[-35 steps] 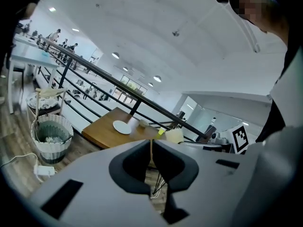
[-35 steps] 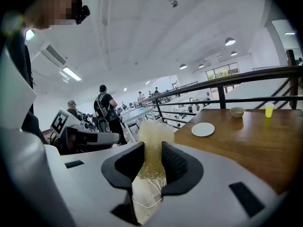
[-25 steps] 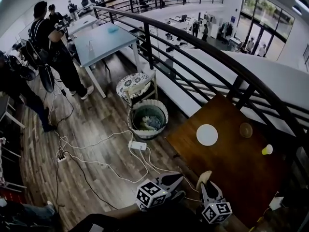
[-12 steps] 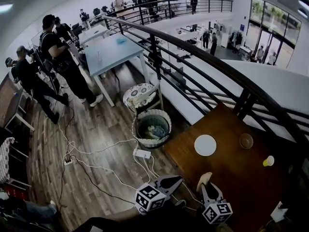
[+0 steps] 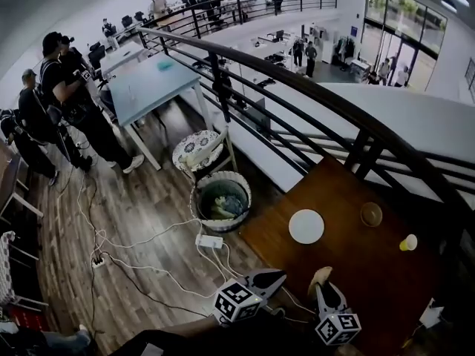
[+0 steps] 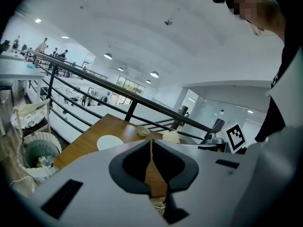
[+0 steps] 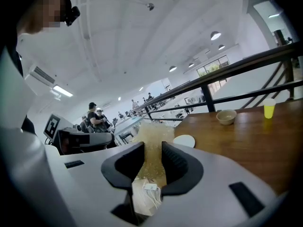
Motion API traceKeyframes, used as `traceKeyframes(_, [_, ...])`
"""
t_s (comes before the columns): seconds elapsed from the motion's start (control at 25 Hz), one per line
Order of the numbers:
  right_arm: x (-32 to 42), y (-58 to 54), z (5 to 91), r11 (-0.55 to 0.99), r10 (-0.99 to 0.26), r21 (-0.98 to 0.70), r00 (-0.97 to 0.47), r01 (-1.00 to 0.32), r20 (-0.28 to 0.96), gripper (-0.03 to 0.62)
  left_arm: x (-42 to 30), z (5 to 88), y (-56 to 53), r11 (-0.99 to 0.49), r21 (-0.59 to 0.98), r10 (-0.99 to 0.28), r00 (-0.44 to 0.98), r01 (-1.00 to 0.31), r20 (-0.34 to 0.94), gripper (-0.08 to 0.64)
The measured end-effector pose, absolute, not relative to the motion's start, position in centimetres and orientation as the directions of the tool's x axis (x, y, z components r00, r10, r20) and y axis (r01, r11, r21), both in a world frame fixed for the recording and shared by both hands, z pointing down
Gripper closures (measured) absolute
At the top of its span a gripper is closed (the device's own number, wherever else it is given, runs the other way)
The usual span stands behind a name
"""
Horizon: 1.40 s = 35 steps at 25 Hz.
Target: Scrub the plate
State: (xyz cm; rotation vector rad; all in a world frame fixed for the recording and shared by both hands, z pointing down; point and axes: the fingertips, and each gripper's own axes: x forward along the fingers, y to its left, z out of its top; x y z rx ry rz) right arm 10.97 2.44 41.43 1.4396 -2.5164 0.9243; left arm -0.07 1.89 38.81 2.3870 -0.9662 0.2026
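A white round plate (image 5: 306, 226) lies empty on the brown wooden table (image 5: 349, 273), toward its left corner. My right gripper (image 5: 321, 285) hovers over the near table edge, shut on a tan sponge (image 5: 319, 274). In the right gripper view the sponge (image 7: 152, 141) fills the gap between the jaws, with the plate (image 7: 184, 140) beyond it. My left gripper (image 5: 277, 276) hangs beside it, off the table's left edge, shut and holding nothing. The left gripper view shows the plate (image 6: 110, 142) ahead to the left of the left gripper (image 6: 151, 144).
A small tan bowl (image 5: 371, 213) and a yellow cup (image 5: 408, 242) stand at the table's far right. A black railing (image 5: 356, 143) runs behind the table. On the floor to the left are a woven basket (image 5: 221, 197), a power strip (image 5: 209, 241) with cables, and people (image 5: 70, 87).
The head view has shifted slightly. Both grippers stay at the near table edge, the right still shut on the sponge. The people at the left have moved about.
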Motion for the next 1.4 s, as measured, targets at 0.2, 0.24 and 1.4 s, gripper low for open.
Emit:
traceKeyframes(0.2, [12.2,0.3,40.8,0.299,-0.794,-0.450,-0.481,-0.841,0.372,0.466,1.1,37.3,-1.2,-0.663,0.409,-0.550,0.778,-0.627,0.303,0.534])
traceKeyframes(0.24, [11.8,-0.2,40.6,0.296,-0.796,-0.448,-0.477,-0.844,0.373,0.466,0.8,37.2,-1.7,-0.666,0.412,-0.544,0.783,-0.621,0.301,0.534])
traceKeyframes(1.4, [10.9,-15.3,47.5,0.191,-0.772,-0.438,-0.410,-0.879,0.486,0.465,-4.1,46.3,-18.8,-0.550,0.496,-0.537,0.739,-0.672,0.407,0.534])
